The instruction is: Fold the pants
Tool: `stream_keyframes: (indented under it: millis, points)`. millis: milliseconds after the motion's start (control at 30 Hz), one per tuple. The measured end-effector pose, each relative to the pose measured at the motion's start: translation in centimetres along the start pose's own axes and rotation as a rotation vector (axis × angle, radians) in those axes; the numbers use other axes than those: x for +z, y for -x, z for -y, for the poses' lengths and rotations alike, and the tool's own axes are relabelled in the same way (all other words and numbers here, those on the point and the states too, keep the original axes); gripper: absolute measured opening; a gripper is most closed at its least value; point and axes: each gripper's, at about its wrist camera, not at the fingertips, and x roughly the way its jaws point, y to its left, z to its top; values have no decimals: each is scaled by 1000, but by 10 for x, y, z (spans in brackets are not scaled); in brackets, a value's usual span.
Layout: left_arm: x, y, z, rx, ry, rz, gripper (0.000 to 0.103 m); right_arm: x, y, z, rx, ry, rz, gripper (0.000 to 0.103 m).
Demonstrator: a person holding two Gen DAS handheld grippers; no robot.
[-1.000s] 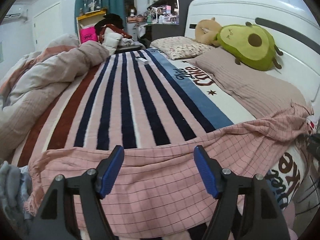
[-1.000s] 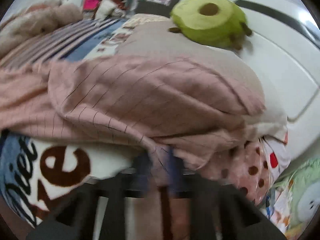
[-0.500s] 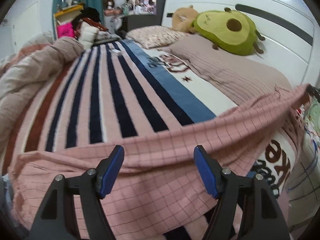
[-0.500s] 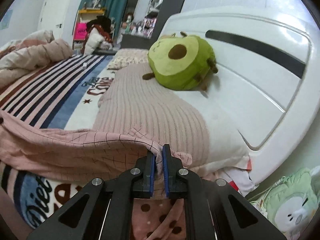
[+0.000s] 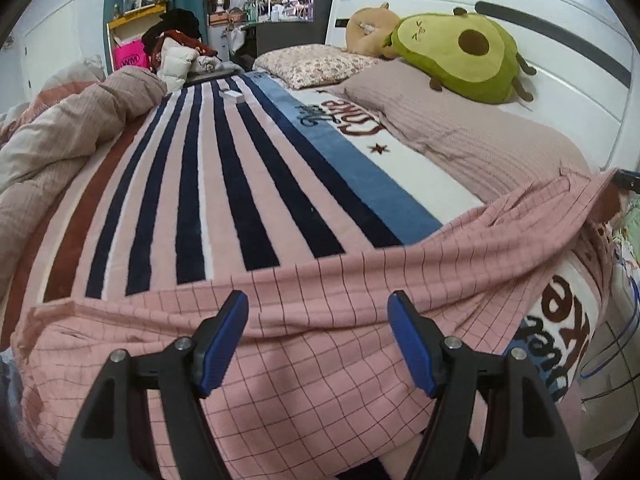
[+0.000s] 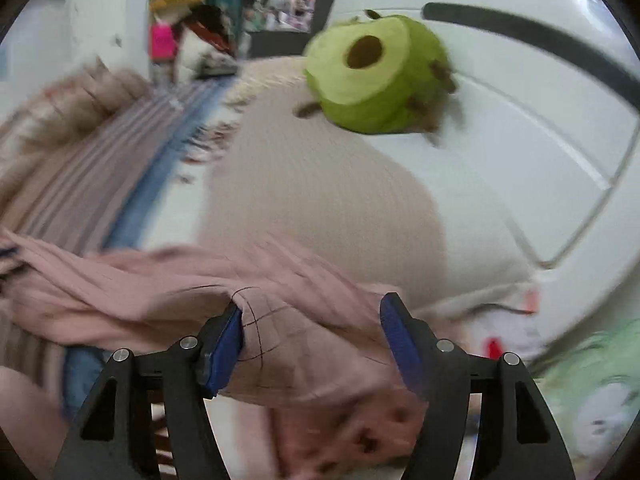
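The right tool (image 6: 310, 318), clamped on a fold of the pink checked pants (image 5: 320, 320) half a second ago, now has its jaws spread wide with the cloth loose between them, so it appears to have let go of that end; the left tool (image 5: 318, 320) stays open above the fabric, gripping nothing. The pants lie stretched across the near edge of the bed's striped blanket (image 5: 208, 184), not yet folded. Beyond are a ribbed pillow (image 5: 460, 128), an avocado plush (image 5: 460, 58), a white headboard (image 5: 580, 60) and a cluttered room.
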Motion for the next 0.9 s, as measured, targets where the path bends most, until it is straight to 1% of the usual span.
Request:
stream_keyframes:
  millis: [167, 200, 267, 300, 333, 400, 433, 467, 500, 533, 600, 633, 700, 767, 800, 833, 900]
  points:
    - [3, 5, -1, -6, 7, 16, 68, 7, -1, -6, 233, -76, -1, 63]
    - [2, 5, -1, -6, 6, 14, 68, 8, -3, -7, 231, -82, 3, 63]
    - [1, 4, -1, -6, 6, 9, 68, 7, -10, -12, 152, -56, 0, 63]
    - [1, 3, -1, -7, 7, 7, 68, 6, -18, -19, 95, -34, -3, 63]
    - [1, 2, -1, -9, 8, 5, 68, 5, -25, -21, 87, -33, -12, 63]
    - [0, 3, -1, -11, 10, 5, 68, 0, -46, -31, 130, -50, -49, 63]
    - [1, 3, -1, -12, 10, 6, 68, -4, -57, -37, 138, -54, -64, 63]
    - [1, 2, -2, -12, 11, 6, 68, -7, -65, -39, 123, -52, -69, 63]
    - [0, 3, -3, -12, 12, 7, 68, -10, -75, -45, 80, -51, -67, 65]
    - [0, 3, -4, -9, 13, 7, 68, -13, -84, -49, 38, -59, -59, 70]
    - [-1, 3, -6, -2, 15, 6, 68, -16, -97, -52, -9, -70, -38, 70]
    - [-2, 3, -7, 2, 17, 6, 68, -18, -100, -51, -32, -76, -21, 69]
    - [-3, 4, -9, 9, 19, 7, 68, -20, -96, -49, -55, -89, 24, 54]
    - [-4, 6, -11, 12, 21, 11, 68, -20, -87, -45, -74, -85, 54, 24]
    - [-4, 7, -12, 13, 24, 13, 68, -20, -81, -42, -83, -80, 63, 15]
    - [-4, 7, -13, 10, 27, 16, 68, -20, -75, -38, -102, -74, 68, 4]
    - [-4, 6, -13, 3, 32, 19, 68, -17, -67, -30, -137, -63, 79, 3]
